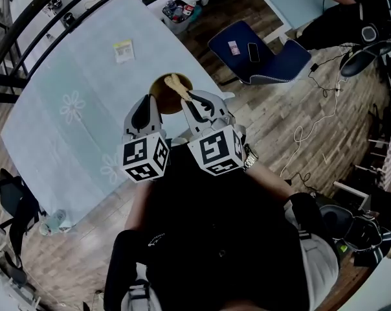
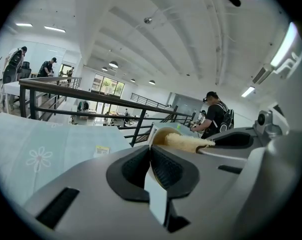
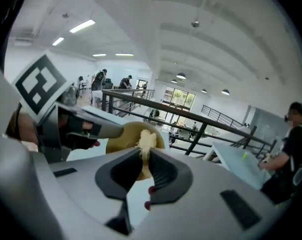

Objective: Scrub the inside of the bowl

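Observation:
A tan bowl [image 1: 163,94] is near the table's right edge, its inside turned toward me. My left gripper [image 1: 151,100] is shut on the bowl's rim; in the left gripper view the thin rim [image 2: 157,133] runs between the jaws. My right gripper [image 1: 194,101] is shut on a pale yellow fibrous scrubber [image 1: 176,84], whose tip lies inside the bowl. In the right gripper view the scrubber [image 3: 146,141] sticks out past the jaws against the bowl's inner wall [image 3: 122,138]. The left gripper [image 3: 86,126] shows at that view's left.
The table [image 1: 66,109] has a light blue flowered cloth with a yellow card [image 1: 123,50] on it. A blue chair [image 1: 260,54] with a phone on it stands to the right. A box of items [image 1: 178,13], a black railing [image 1: 27,24] and floor cables [image 1: 312,125] surround the table.

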`<state>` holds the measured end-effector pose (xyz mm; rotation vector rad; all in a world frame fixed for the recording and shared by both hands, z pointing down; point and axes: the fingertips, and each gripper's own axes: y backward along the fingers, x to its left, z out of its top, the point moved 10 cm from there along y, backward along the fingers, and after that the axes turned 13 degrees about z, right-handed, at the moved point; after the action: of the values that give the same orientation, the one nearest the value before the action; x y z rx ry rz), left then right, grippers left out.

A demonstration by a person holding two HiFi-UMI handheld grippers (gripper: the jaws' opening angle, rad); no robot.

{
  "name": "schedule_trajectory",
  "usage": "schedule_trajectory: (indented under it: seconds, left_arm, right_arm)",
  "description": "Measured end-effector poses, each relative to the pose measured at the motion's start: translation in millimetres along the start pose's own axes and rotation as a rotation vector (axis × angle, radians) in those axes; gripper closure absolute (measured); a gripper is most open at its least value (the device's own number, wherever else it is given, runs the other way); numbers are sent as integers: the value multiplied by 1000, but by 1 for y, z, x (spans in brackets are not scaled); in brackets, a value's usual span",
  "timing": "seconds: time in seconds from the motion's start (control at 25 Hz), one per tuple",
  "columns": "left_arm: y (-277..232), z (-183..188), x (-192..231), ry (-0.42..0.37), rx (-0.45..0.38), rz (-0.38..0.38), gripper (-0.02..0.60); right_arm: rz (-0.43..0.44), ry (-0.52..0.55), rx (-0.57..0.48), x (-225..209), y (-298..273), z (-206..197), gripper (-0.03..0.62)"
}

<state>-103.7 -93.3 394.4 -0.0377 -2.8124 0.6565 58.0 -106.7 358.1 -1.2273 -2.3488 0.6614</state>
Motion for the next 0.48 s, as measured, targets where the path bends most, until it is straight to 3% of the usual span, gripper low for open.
schedule_trajectory:
  seconds: [0.12,0.48]
  left_arm:
    - [1,-1,-2,12,11,-19,557]
    - [1,1,-2,2,2,-38,557]
  right_arm:
    - [43,37,28,9,-9,-2,548]
    - [302,15,4,16,-17,5,549]
